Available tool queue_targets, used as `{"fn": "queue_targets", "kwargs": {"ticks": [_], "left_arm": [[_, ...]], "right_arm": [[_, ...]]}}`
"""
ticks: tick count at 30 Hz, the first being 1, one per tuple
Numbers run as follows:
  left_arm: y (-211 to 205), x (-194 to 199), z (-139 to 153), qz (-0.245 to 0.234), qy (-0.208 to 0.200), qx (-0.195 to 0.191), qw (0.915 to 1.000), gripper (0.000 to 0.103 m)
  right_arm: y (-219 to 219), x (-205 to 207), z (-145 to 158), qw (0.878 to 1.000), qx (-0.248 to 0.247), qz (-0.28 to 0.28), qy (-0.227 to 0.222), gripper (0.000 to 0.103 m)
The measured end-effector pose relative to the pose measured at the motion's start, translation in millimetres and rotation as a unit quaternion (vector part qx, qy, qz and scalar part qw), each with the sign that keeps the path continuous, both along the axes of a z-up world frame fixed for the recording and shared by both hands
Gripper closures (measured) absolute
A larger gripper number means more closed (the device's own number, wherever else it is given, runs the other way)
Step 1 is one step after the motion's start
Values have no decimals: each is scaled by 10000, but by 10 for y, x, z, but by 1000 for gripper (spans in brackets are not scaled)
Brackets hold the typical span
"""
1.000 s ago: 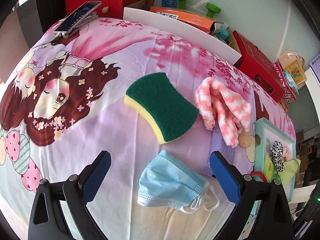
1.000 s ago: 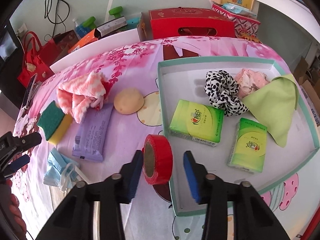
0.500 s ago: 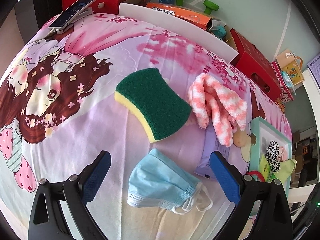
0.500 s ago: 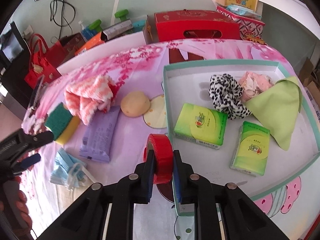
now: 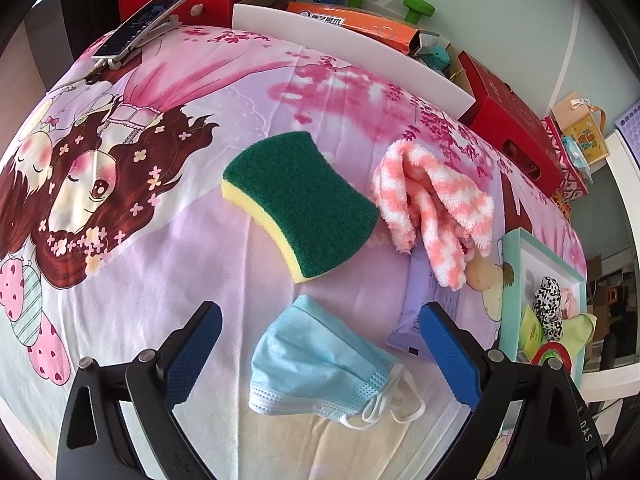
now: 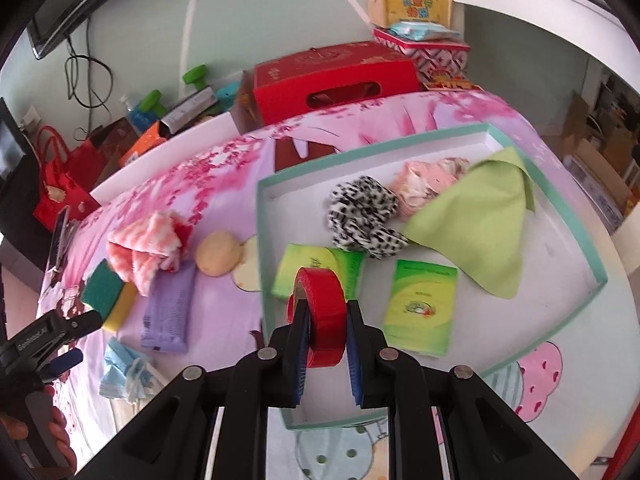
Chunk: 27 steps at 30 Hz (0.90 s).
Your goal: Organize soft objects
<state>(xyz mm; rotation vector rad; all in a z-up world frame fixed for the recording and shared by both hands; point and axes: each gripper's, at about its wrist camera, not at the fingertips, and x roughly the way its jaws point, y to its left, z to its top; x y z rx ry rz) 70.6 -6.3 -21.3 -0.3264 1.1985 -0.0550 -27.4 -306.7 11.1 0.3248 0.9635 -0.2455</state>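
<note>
Tape roll is clamped upright by right gripper jaws; slip risked onto tissue pack at 12 o'clock. Left gripper jaws are spread over mask.

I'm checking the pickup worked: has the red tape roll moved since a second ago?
Yes. The red tape roll, clamped in the right tongs, has come off the bedsheet and now sits over the near-left corner of the tray.
</note>
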Motion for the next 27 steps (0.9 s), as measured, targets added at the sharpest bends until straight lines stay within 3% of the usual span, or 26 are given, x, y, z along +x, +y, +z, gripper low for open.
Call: {"fn": "queue_targets", "kwargs": {"ticks": [7, 9, 11, 12, 23, 27], "left_arm": [[-41, -1, -15, -68, 29, 1, 10000, 4], [-36, -1, -18, -65, 33, 0, 10000, 4], [-27, -1, -22, -51, 39, -7, 10000, 4], [-20, -1, -23, -40, 42, -13, 10000, 4], [169, -18, -51, 261, 81, -72, 9996, 4], [258, -27, -56, 398, 89, -74, 9991, 4]], "right_arm": [[-21, 2, -56, 9998, -93, -65, 137, 84], [-19, -5, -54, 9998, -121, -70, 127, 78], [-12, -14, -31, 9998, -166, -110, 77, 52], [-9, -18, -19, 9997, -183, -126, 46, 48], [319, 109, 37, 9990, -349, 260, -46, 30], [530, 161, 52, 9977, -365, 561, -116, 29]]}}
